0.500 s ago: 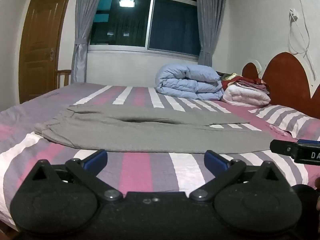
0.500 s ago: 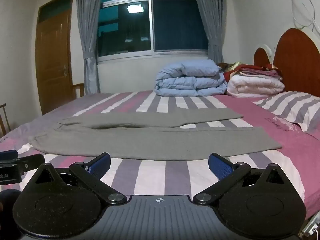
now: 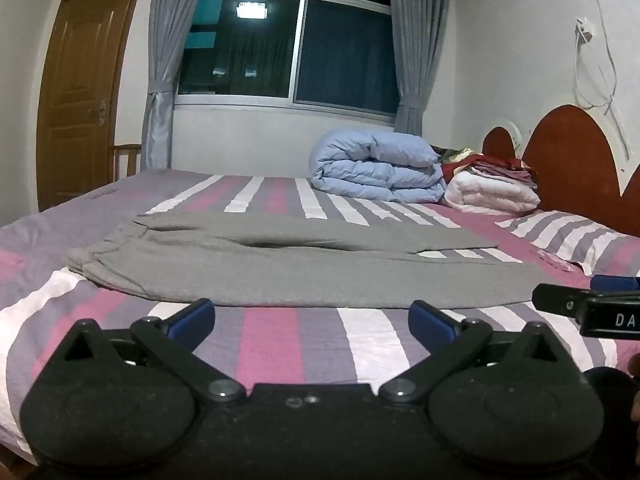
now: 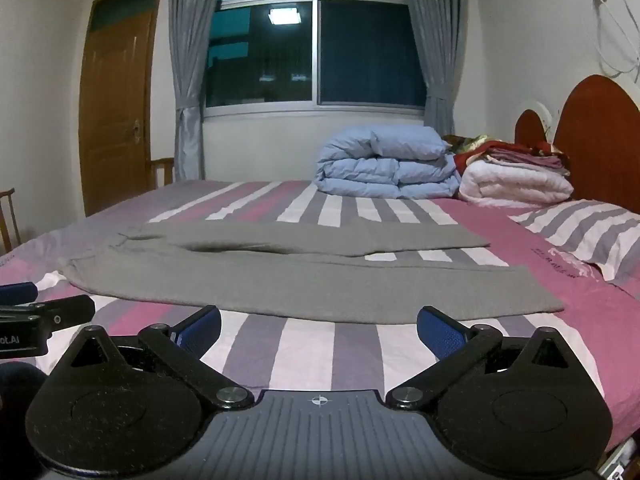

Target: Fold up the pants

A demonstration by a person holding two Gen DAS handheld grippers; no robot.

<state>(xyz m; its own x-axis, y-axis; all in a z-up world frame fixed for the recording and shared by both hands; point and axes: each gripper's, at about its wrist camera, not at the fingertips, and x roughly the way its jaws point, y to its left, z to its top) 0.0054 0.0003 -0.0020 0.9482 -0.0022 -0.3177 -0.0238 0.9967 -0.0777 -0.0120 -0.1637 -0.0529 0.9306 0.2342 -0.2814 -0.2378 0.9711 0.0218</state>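
Grey pants (image 3: 288,268) (image 4: 304,276) lie flat across the striped bed, waistband to the left, both legs stretched to the right with a gap between them. My left gripper (image 3: 312,316) hovers over the sheet just short of the near leg's edge, jaws wide open and empty. My right gripper (image 4: 320,320) stands the same way, open and empty, a little before the near leg. Each gripper shows at the edge of the other's view: the right one (image 3: 592,308) at the far right, the left one (image 4: 36,308) at the far left.
The bed (image 3: 264,344) has pink, purple and white stripes. A folded blue duvet (image 3: 376,168), a white quilt (image 3: 492,196) with folded clothes on it and a striped pillow (image 4: 580,236) lie by the brown headboard (image 4: 600,136). A door and a curtained window stand behind.
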